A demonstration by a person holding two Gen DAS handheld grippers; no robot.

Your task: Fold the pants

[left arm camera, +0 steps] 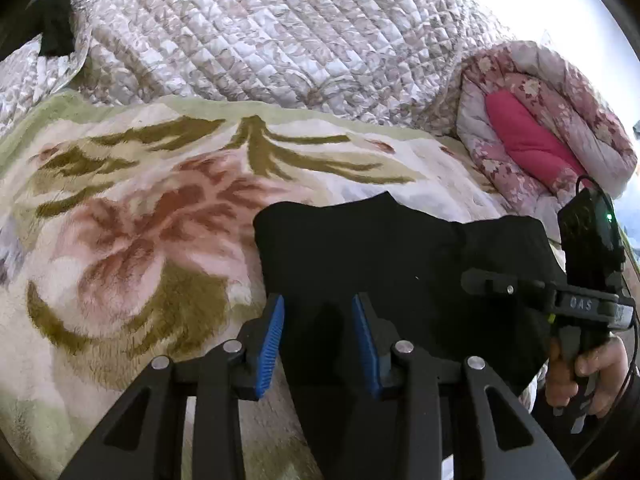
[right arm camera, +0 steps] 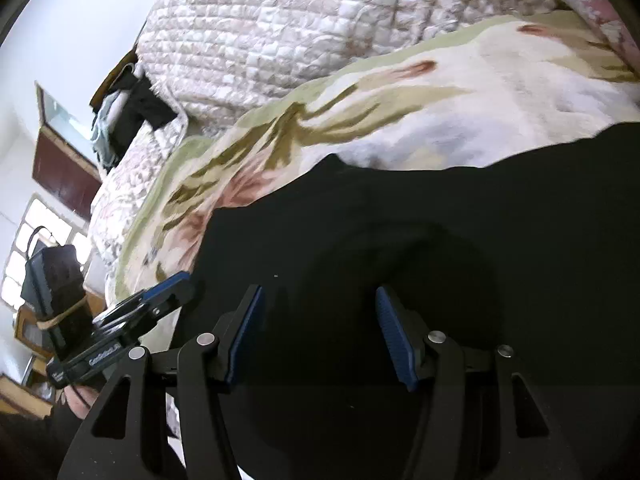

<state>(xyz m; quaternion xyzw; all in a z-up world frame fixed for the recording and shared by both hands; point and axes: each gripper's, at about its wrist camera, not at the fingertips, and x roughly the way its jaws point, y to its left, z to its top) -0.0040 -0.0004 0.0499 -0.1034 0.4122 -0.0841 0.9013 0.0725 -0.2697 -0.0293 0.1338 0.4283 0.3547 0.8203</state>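
Note:
Black pants (left arm camera: 400,256) lie folded in a flat bundle on a floral plush blanket (left arm camera: 132,216). My left gripper (left arm camera: 319,310) hovers at the bundle's near left edge, its blue pads apart and dark cloth showing under the gap, nothing pinched. In the right wrist view my right gripper (right arm camera: 320,296) stands open over the black pants (right arm camera: 440,240), pads wide and clear of the fabric. The left gripper (right arm camera: 178,282) shows there at the cloth's left border. The right gripper (left arm camera: 474,280), seen side-on, reaches in over the bundle's right part, held by a hand (left arm camera: 592,368).
A quilted pale bedspread (left arm camera: 260,32) is heaped behind the blanket. A rolled pink floral quilt (left arm camera: 540,128) lies at the far right. Dark clothes (right arm camera: 132,112) sit at the bed's far corner, with a window (right arm camera: 24,248) and wooden furniture beyond the bed edge.

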